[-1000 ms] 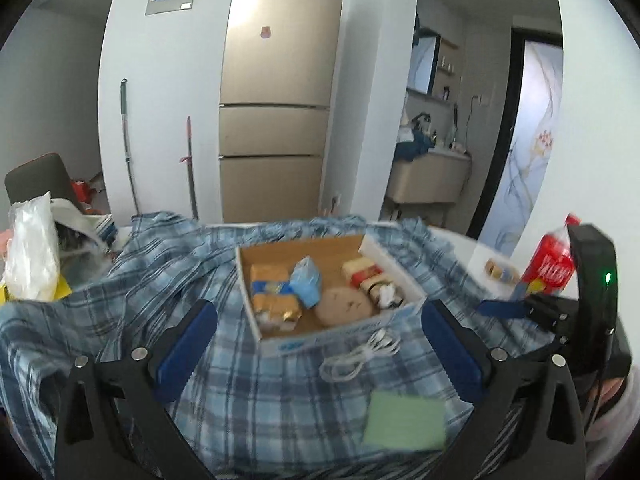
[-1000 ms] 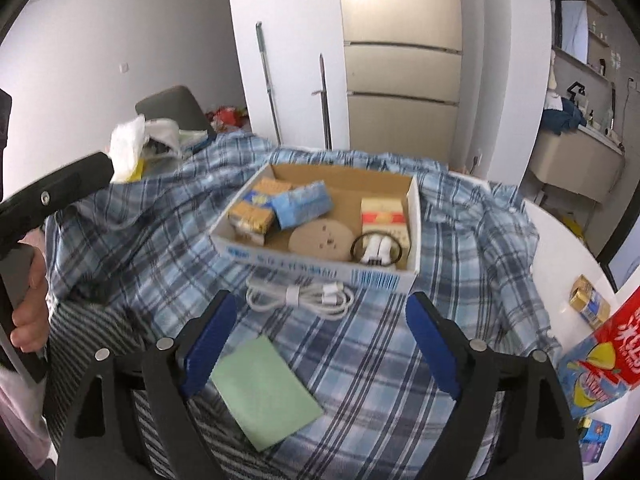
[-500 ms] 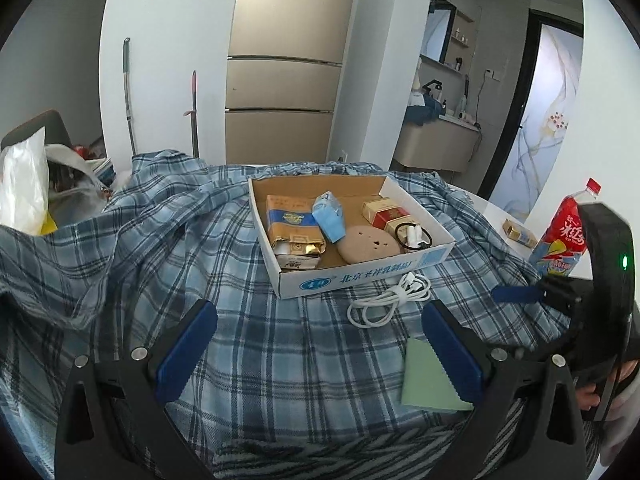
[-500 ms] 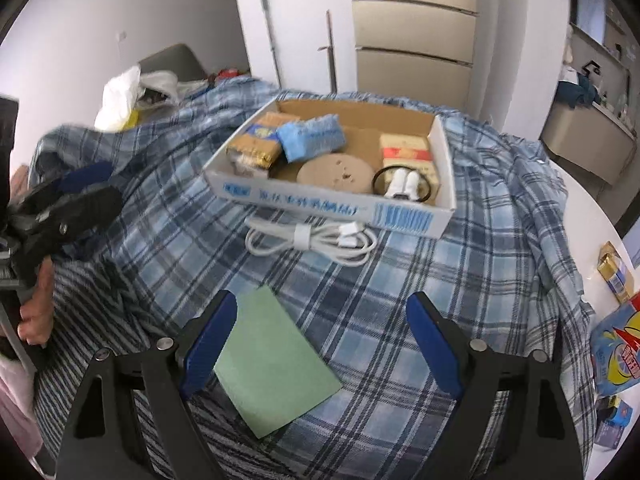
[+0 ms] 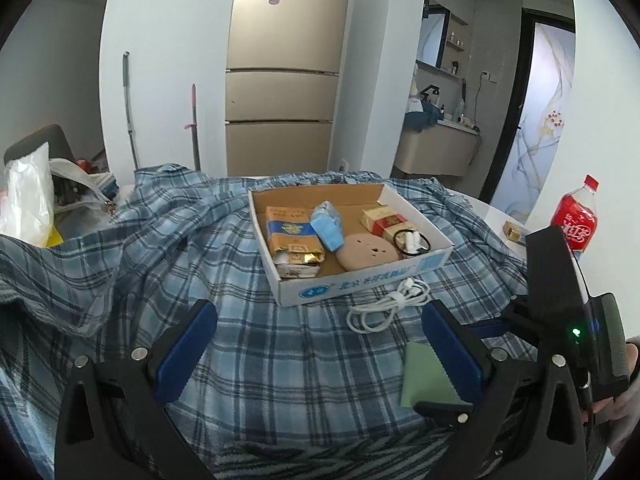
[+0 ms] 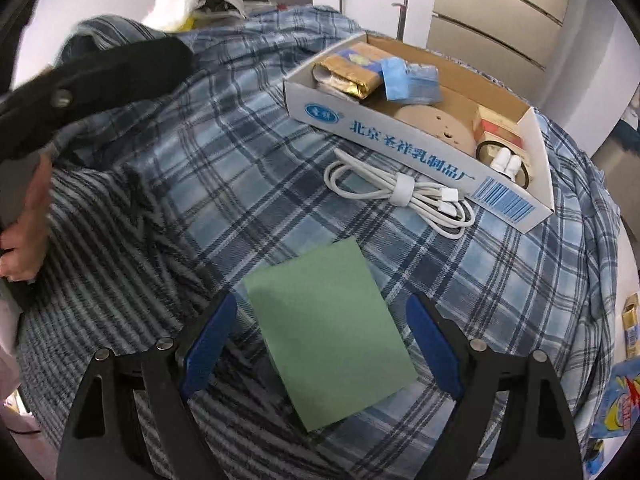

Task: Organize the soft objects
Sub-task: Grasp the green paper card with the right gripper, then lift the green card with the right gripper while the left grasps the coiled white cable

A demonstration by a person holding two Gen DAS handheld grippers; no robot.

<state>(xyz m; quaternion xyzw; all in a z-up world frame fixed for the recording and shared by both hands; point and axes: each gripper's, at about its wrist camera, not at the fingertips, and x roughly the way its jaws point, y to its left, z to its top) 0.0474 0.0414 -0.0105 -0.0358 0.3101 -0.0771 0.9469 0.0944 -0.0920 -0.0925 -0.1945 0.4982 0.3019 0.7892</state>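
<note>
While both claws stand wide with nothing between their pads, the right claw [image 6: 320, 344] hangs over the green cloth [image 6: 328, 328], its blue fingers [image 6: 208, 344] flanking the cloth's near half; whether they touch it or the fabric below cannot be told. The cloth lies flat on the blue plaid blanket [image 6: 224, 168] that covers the desk, just in front of a coiled white cable [image 6: 404, 194], which rests against the near wall of a shallow cardboard box [image 6: 404, 136]. The left claw [image 5: 320, 344] points across the blanket toward that box and holds nothing. Only the right wrist view shows the whole green cloth, the printed front of the box and a hand [image 6: 28, 216] at the left edge gripping the other tool's dark handle; a striped fabric [image 6: 100, 264] also shows there, overlapping the plaid. The left wrist view sees only a strip of the cloth beside its right finger, yet it alone shows the refrigerator [image 5: 284, 68], a red drink bottle [image 5: 576, 216] at the right, a white plastic bag [image 5: 28, 196] at the left, and the right tool's black body with a green light [image 5: 576, 333].
</note>
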